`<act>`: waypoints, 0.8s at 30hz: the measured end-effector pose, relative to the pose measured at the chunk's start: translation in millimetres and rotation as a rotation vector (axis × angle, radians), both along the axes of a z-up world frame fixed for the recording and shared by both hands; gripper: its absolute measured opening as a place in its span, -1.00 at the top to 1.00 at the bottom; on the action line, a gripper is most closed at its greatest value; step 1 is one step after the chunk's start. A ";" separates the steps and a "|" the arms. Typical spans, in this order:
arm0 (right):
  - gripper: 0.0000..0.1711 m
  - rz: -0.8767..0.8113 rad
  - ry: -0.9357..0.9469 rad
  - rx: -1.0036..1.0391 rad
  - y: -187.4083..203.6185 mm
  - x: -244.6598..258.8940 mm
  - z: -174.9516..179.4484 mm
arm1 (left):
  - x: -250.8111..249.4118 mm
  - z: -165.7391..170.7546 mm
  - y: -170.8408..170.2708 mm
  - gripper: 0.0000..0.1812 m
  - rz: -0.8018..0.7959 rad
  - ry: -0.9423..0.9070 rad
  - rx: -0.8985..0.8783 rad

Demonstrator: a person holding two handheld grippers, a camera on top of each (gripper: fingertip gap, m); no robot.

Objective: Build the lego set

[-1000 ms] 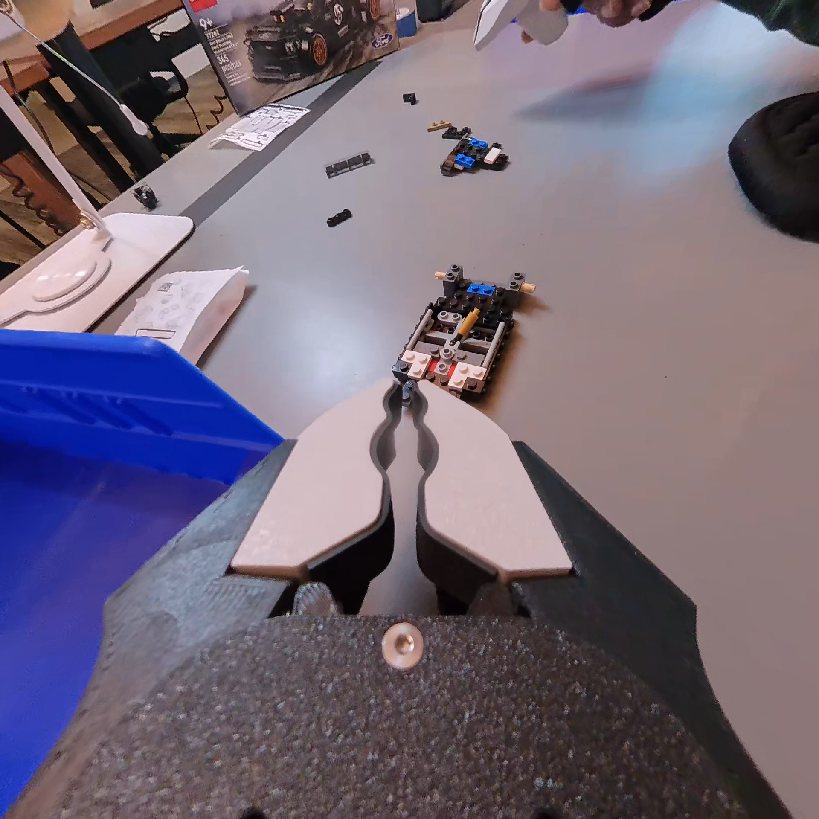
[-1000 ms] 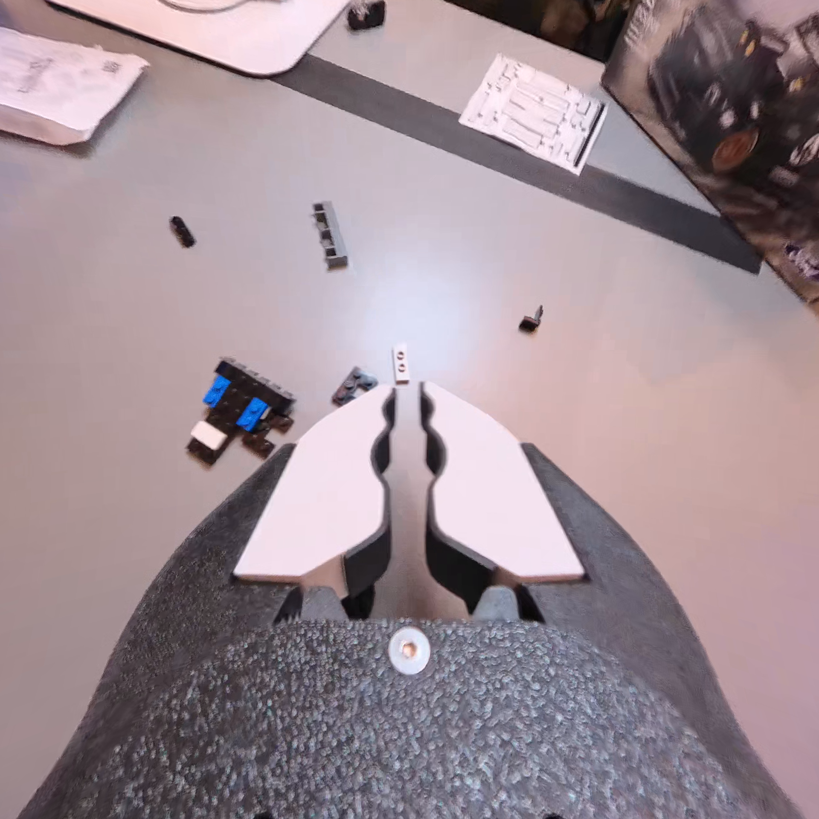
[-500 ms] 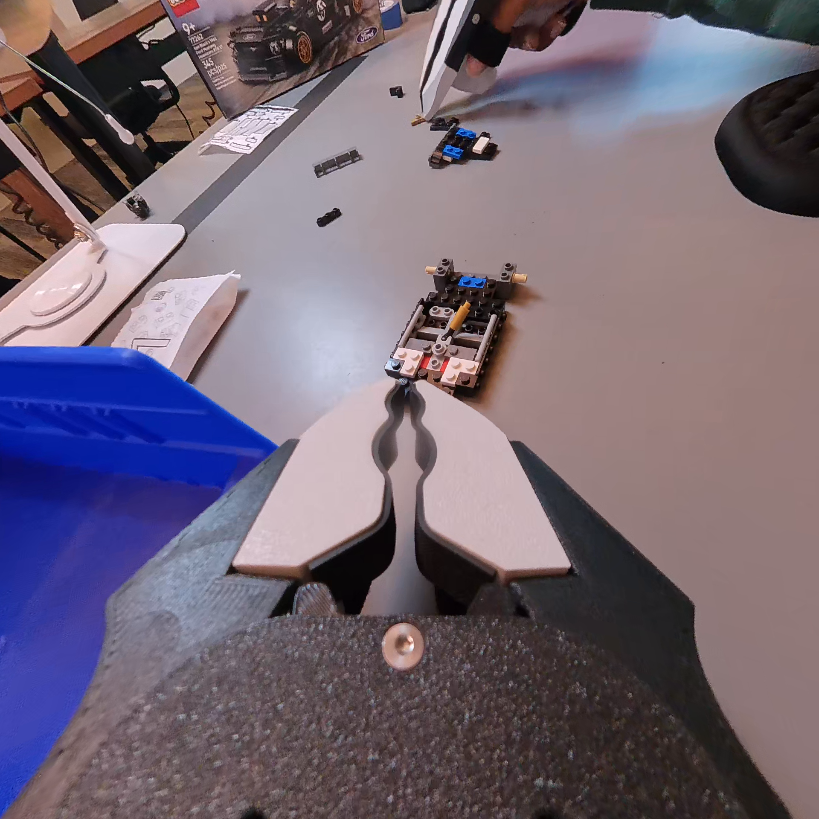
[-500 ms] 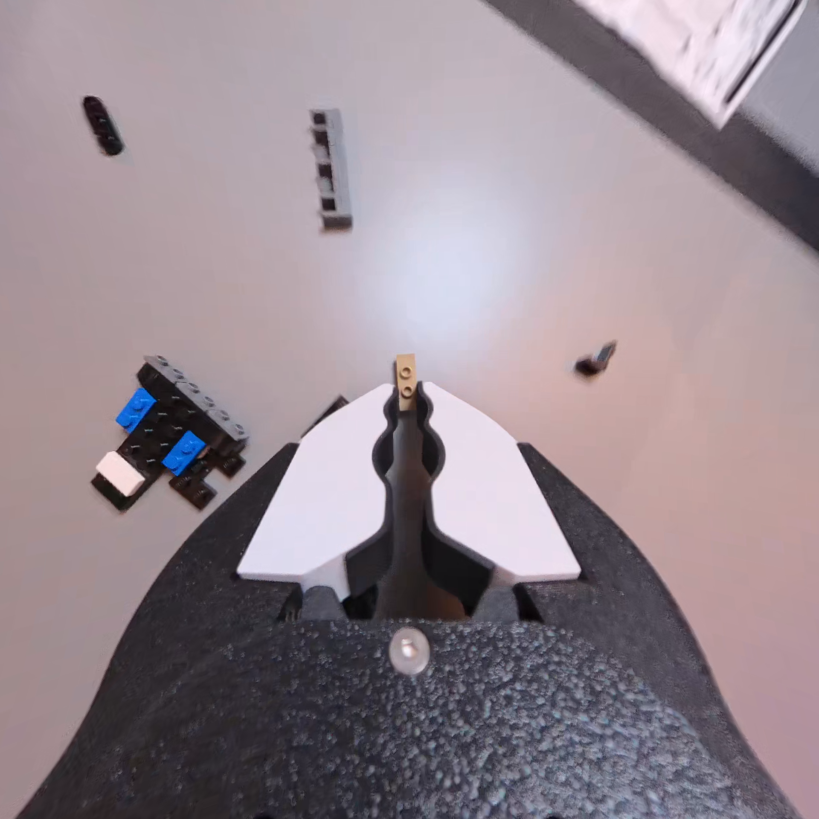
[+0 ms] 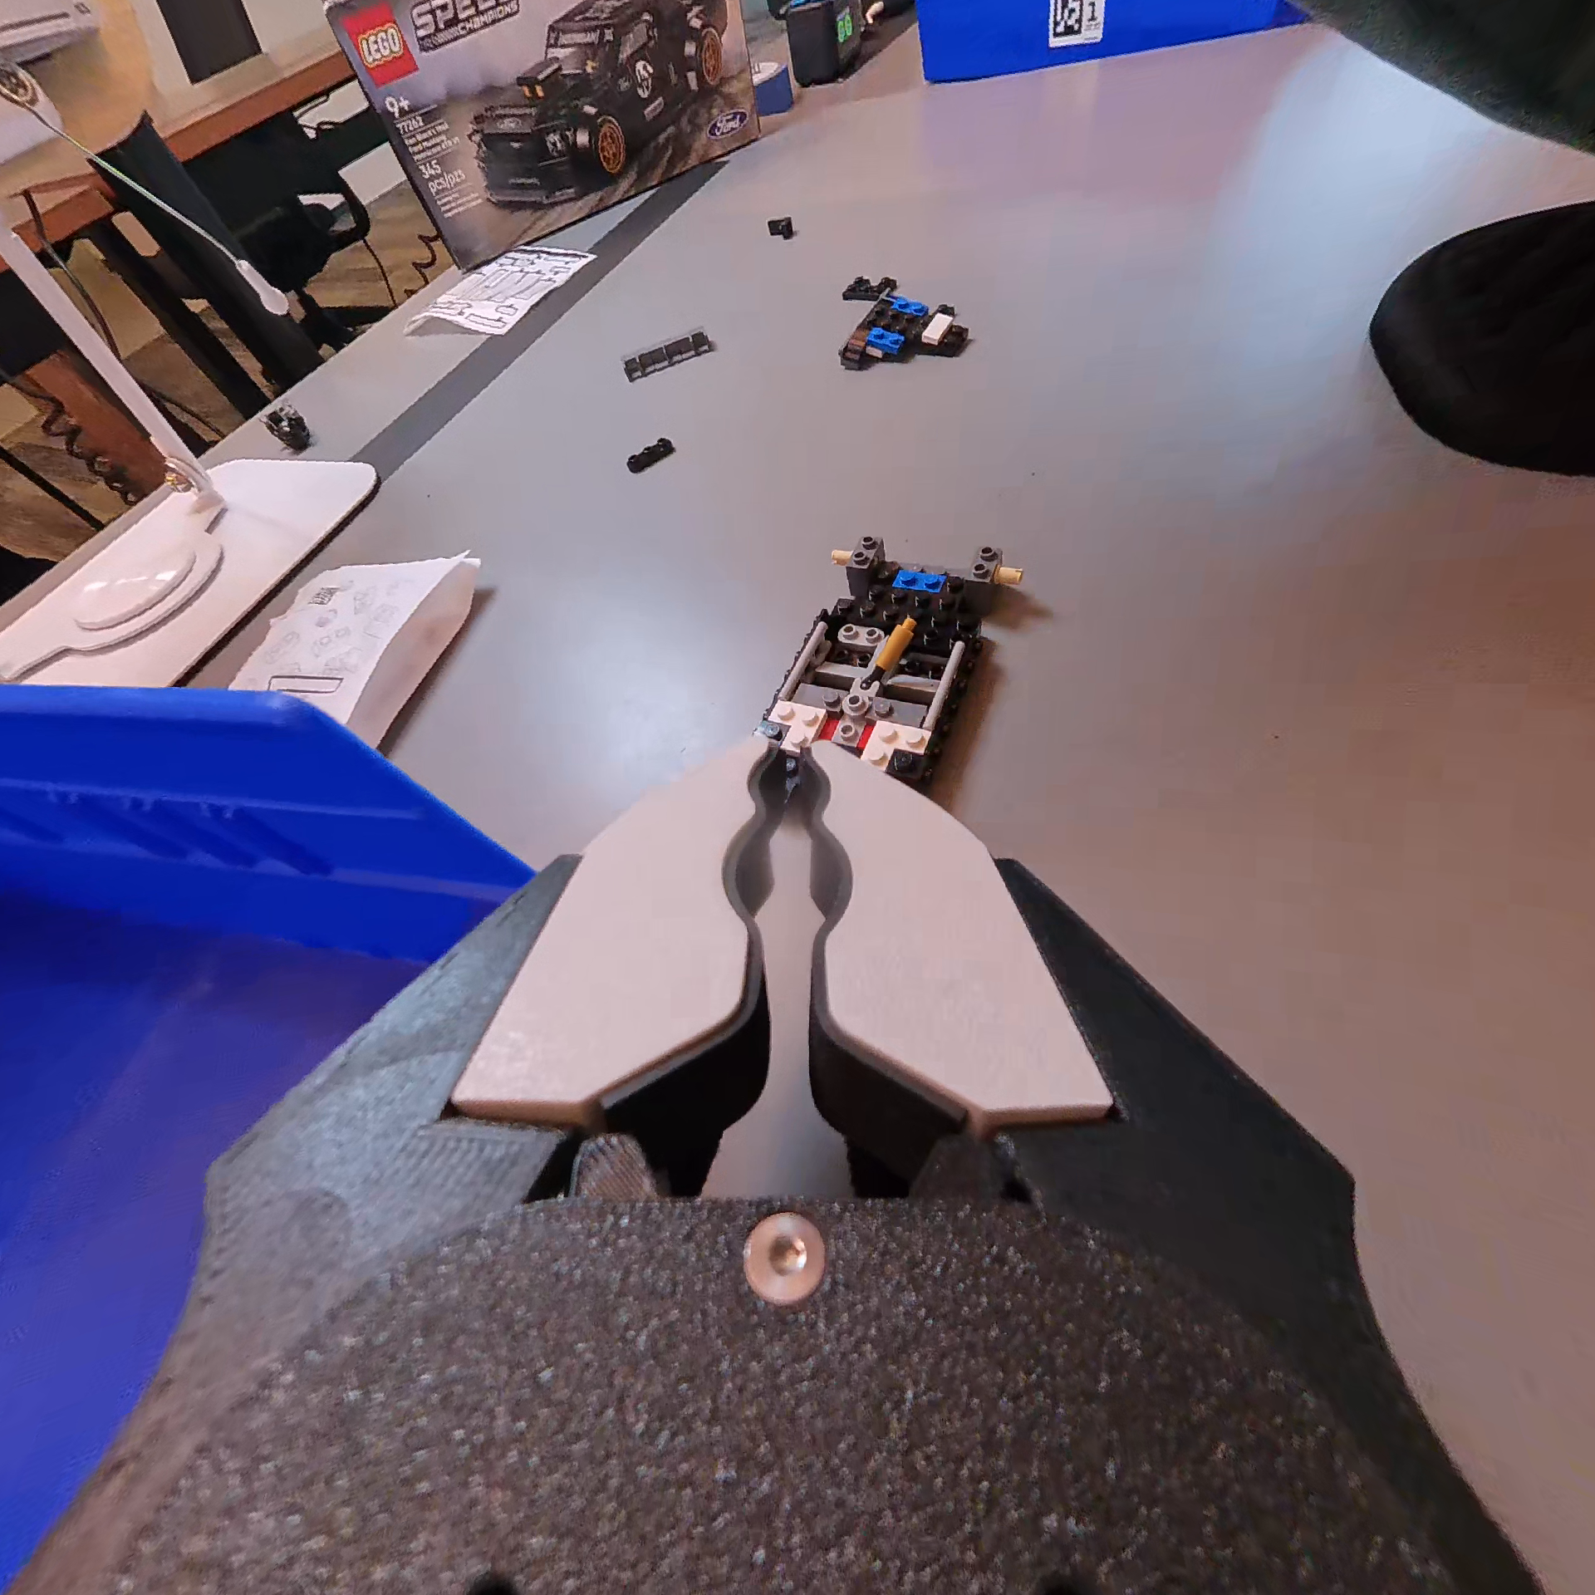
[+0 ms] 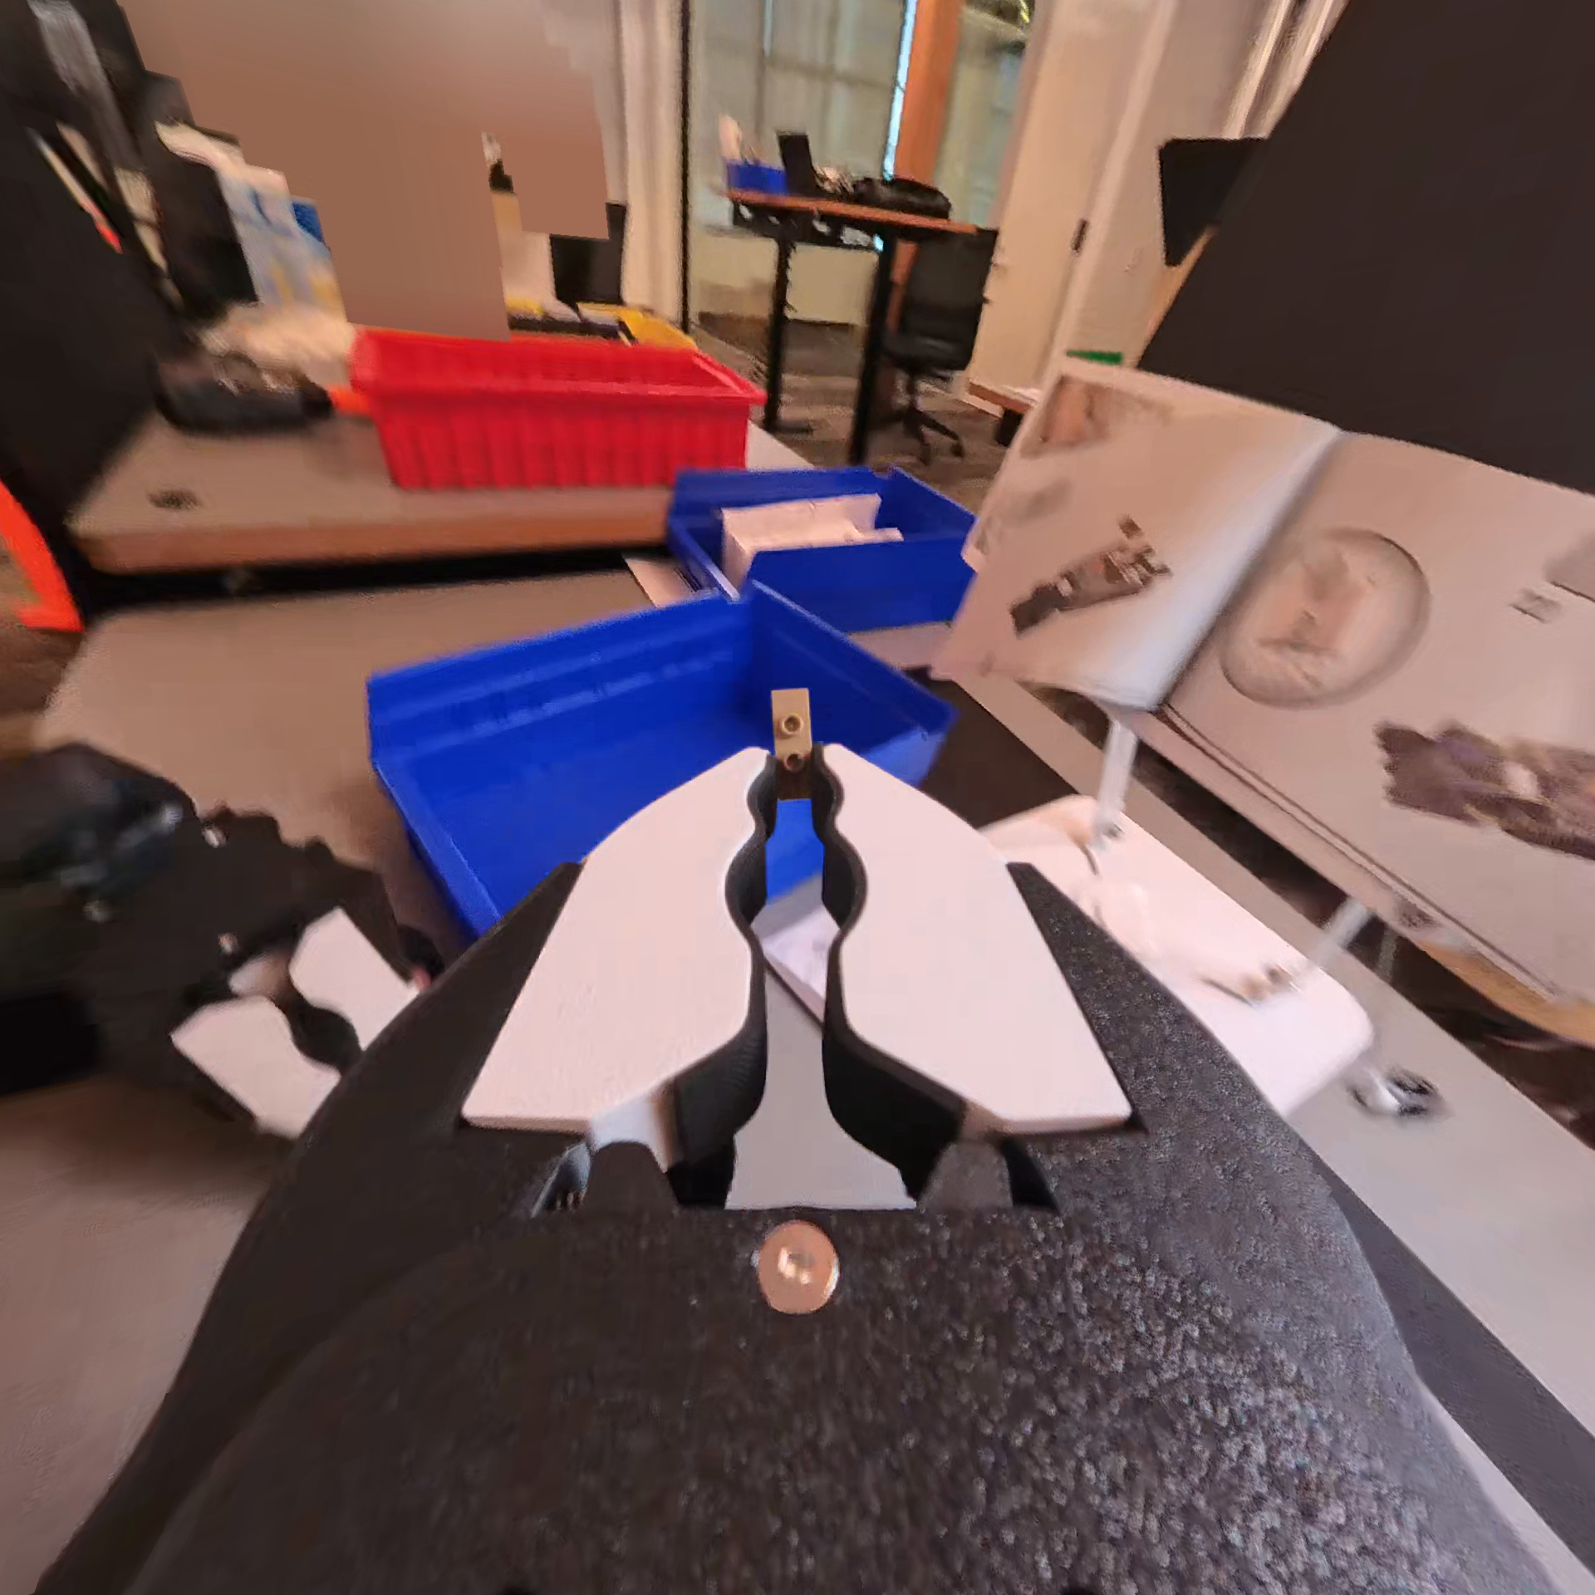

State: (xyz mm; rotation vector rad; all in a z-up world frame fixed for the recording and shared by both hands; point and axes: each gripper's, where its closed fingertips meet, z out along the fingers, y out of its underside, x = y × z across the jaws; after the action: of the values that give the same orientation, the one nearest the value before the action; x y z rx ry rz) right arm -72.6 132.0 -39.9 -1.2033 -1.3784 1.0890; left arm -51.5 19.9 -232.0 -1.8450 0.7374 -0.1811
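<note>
- Furthest left of the partly built brick car chassis (image 5: 880,665) sat the open blue plastic bin (image 5: 216,829), its near corner just beside your left gripper's (image 5: 787,764) body, and past it a white flat lamp base (image 5: 173,552) and a printed paper bag (image 5: 362,621).
- Your left gripper had its jaws drawn together on a small dark brick piece (image 5: 790,771), pinched at the very tips. The tips sat right at the chassis's near left corner; I could not tell whether the piece touched the chassis.
- The chassis itself lay flat on the grey table (image 5: 1208,777): black studded plates, grey rails, white and red plates at the near end, a blue plate and tan axle pins at the far end, a yellow rod slanting across the middle.
- Beyond the chassis lay loose pieces: a small black link (image 5: 649,455), a dark grey ribbed strip (image 5: 669,354), and a black-and-blue sub-assembly (image 5: 902,328), with the printed car box (image 5: 552,112) standing farthest back.
- Your right gripper (image 6: 791,759) was clamped on a small tan two-stud plate (image 6: 791,725), which stood upright out of the tips, lifted clear of the table. In its own view the open instruction booklet (image 6: 1295,621) stood ahead, probably why you held it there.
</note>
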 end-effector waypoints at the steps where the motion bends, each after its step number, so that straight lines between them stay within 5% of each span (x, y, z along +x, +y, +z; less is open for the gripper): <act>1: 0.92 0.020 0.010 -0.019 -1.5 -11.4 7.0 | -0.2 -0.7 -0.2 0.97 0.000 0.007 0.000; 11: 0.92 -0.126 -0.070 0.395 73.7 -114.0 14.8 | -0.4 -6.1 -0.2 0.98 -0.009 0.037 -0.012; 24: 0.92 -0.240 -0.252 0.588 155.1 -184.0 -14.7 | -0.6 -7.7 -0.2 0.99 -0.019 0.033 -0.014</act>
State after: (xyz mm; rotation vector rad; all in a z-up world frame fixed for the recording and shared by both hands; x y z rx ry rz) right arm -256.6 287.1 -54.5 -1.0463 -1.5514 0.3274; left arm -52.0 19.7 -239.7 -1.8593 0.7782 -0.1685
